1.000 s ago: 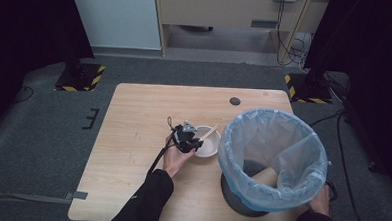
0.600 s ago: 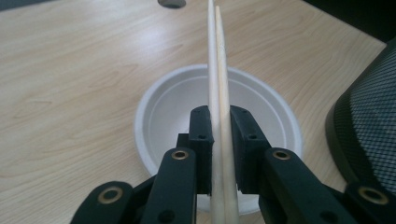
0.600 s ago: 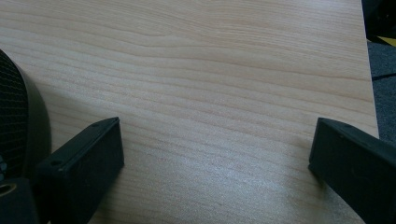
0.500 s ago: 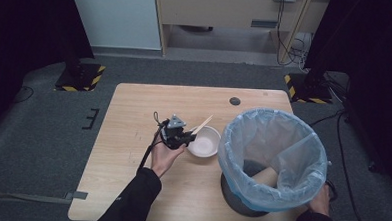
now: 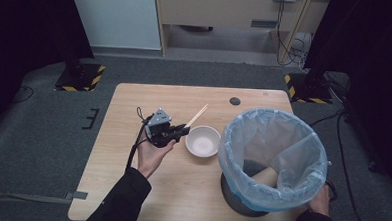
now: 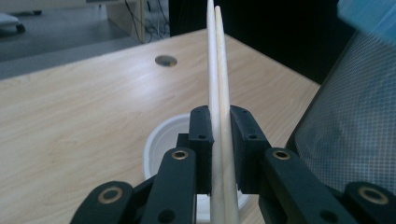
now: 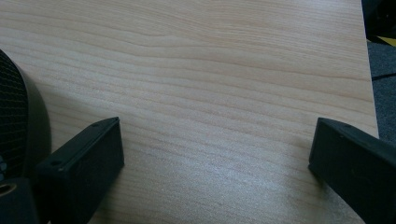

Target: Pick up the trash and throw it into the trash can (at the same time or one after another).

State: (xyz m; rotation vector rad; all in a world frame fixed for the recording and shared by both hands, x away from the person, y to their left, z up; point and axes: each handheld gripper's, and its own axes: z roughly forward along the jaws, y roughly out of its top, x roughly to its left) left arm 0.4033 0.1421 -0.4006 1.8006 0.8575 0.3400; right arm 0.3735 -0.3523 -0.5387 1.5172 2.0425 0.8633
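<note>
A pair of pale wooden chopsticks (image 5: 197, 115) (image 6: 217, 84) sticks out from my left gripper (image 5: 182, 131) (image 6: 220, 135), which is shut on them and held above the table just left of a white bowl (image 5: 202, 141) (image 6: 159, 140). The bowl looks empty. Right of it stands a black mesh bin (image 5: 272, 161) (image 6: 350, 126) lined with a pale blue plastic bag. My right gripper (image 7: 215, 149) rests low over bare tabletop beside the bin's base, its jaws wide open with nothing between them. A hand shows behind the bin at the table's front right corner.
The light wooden table (image 5: 130, 187) has a round grommet hole (image 5: 235, 100) near its back edge. Grey carpet surrounds it, with black stands on yellow-striped feet (image 5: 80, 75) at the back left and right. Cables trail at the right.
My left gripper has lifted the chopsticks out of the bowl and drawn them leftward and up, away from it. The bin and the right hand have stayed put.
</note>
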